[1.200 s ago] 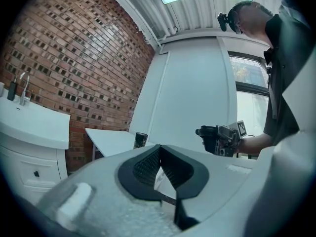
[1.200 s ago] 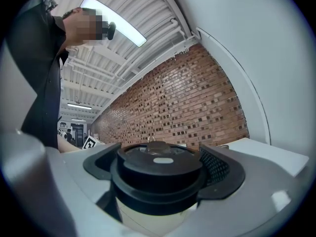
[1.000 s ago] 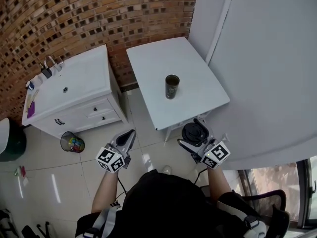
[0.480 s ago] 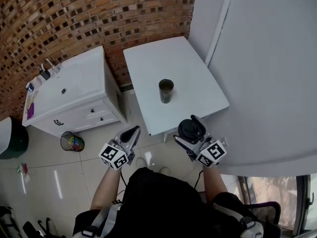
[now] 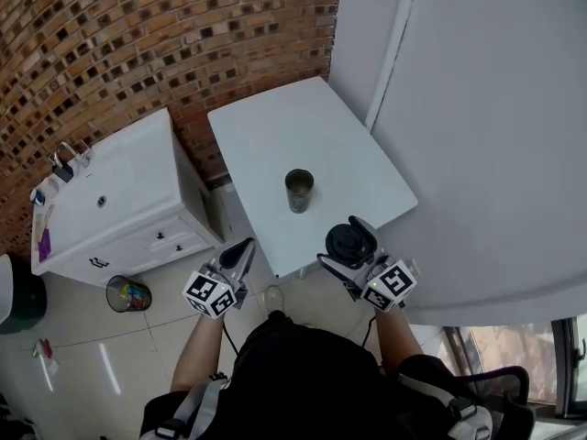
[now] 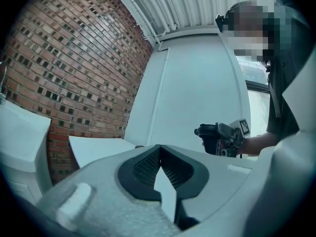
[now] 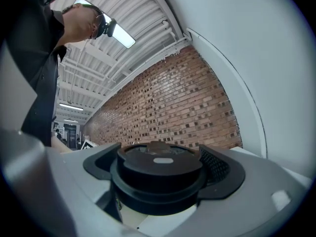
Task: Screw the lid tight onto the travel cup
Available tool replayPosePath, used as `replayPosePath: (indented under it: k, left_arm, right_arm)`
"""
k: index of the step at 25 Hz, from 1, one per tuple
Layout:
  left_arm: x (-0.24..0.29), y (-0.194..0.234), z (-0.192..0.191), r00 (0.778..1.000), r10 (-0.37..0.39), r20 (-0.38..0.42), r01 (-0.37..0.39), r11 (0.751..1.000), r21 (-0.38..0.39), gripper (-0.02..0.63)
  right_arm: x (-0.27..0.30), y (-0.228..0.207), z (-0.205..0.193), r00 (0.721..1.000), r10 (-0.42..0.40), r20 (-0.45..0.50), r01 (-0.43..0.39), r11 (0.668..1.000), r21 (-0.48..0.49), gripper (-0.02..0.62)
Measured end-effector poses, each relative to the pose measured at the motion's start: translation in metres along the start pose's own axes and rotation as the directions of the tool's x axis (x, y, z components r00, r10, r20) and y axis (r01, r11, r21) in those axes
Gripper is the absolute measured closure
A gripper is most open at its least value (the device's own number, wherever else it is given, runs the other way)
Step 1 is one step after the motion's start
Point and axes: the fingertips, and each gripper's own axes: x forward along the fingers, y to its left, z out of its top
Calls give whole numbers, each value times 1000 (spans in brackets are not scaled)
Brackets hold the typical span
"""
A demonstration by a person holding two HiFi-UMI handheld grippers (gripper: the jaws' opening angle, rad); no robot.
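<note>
Held: lid (image 5: 346,242), clamped in right claw (image 5: 352,246). Spare: left claw (image 5: 242,249), jaws together, empty. Target: travel cup (image 5: 298,191), upright on desk (image 5: 275,131), has drawn nearer, now ahead-left of right claw. Seating lid likely next.

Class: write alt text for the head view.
From above: the right tongs grip a round black lid, short of a dark open travel cup upright on a white table. The left tongs are shut, empty.
</note>
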Motion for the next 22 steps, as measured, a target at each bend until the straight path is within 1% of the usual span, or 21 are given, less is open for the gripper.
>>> replayPosePath:
  k: [3, 8, 14, 18, 22]
  left_arm:
    - [21, 21, 12, 1000, -27, 13, 27, 1000, 5, 604]
    - [46, 56, 19, 998, -60, 15, 60, 998, 6, 604]
    - [69, 90, 23, 996, -89, -13, 89, 996, 6, 604]
    - [81, 99, 26, 992, -125, -29, 125, 992, 3, 603]
    - [84, 111, 20, 985, -154, -72, 155, 988, 4, 603]
  right_arm:
    - [20, -16, 10, 1000, -21, 11, 21, 1000, -13, 101]
    - [54, -36, 17, 999, -43, 15, 43, 998, -41, 101]
    - [84, -56, 25, 998, -63, 17, 64, 995, -70, 101]
    - [92, -78, 26, 994, -109, 31, 110, 992, -57, 101]
    - [103, -89, 22, 989, -140, 36, 142, 989, -53, 101]
